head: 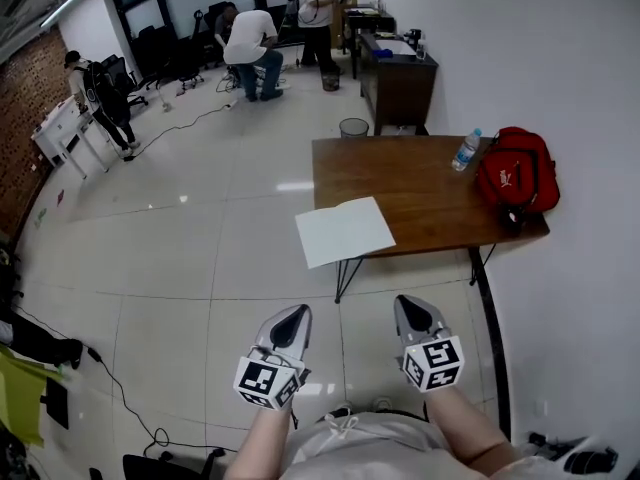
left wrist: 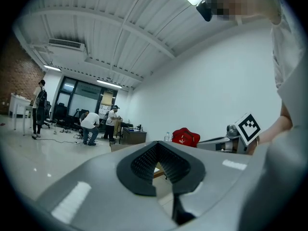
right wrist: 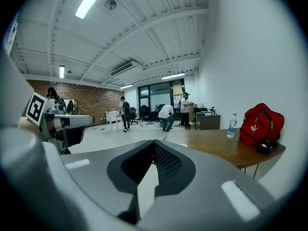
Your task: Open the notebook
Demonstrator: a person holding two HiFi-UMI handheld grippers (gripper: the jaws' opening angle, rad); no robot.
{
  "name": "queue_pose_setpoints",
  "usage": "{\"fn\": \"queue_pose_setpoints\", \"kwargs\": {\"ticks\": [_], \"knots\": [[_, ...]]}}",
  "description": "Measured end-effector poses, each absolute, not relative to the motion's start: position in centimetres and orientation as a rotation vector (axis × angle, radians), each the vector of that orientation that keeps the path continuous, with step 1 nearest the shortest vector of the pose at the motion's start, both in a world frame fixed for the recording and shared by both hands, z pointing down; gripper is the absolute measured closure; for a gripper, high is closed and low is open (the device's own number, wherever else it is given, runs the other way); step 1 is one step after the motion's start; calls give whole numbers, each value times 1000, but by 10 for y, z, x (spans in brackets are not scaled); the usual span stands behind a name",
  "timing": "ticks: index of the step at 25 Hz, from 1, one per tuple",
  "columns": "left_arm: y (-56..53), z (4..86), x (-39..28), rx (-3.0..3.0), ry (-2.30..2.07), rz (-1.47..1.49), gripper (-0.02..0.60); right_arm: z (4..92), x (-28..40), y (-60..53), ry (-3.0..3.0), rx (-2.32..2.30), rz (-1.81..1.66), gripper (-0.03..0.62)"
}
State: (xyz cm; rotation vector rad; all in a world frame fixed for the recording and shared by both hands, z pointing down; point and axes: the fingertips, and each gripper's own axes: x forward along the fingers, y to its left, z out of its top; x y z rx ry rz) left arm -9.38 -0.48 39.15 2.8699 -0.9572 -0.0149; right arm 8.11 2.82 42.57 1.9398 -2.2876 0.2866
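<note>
Ahead, the wooden table (head: 420, 183) carries the white notebook (head: 343, 231), flat on its near left corner and overhanging the edge. Well short of it, the left gripper (head: 298, 316) and right gripper (head: 408, 308) hover, jaws pressed together, empty.

Office workspace — swivel chairs (head: 152, 46), dark desk (head: 398, 83), brick wall (head: 22, 118), tiled floor (head: 200, 228) (people (head: 250, 43) busy at back).

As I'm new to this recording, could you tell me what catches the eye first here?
The red bag at the right end of the wooden table stands out most, a water bottle beside it. A white notebook lies flat at the table's near left corner, overhanging the edge. The left gripper and right gripper, both shut, hang well short of it.
</note>
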Motion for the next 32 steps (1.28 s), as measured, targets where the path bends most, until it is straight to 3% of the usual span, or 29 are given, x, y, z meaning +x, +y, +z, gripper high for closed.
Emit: {"fn": "queue_pose_setpoints", "kwargs": {"ticks": [32], "knots": [[36,387,-52,2865,-957,-12,581,421,99,62,-2345,1872,289,591]]}}
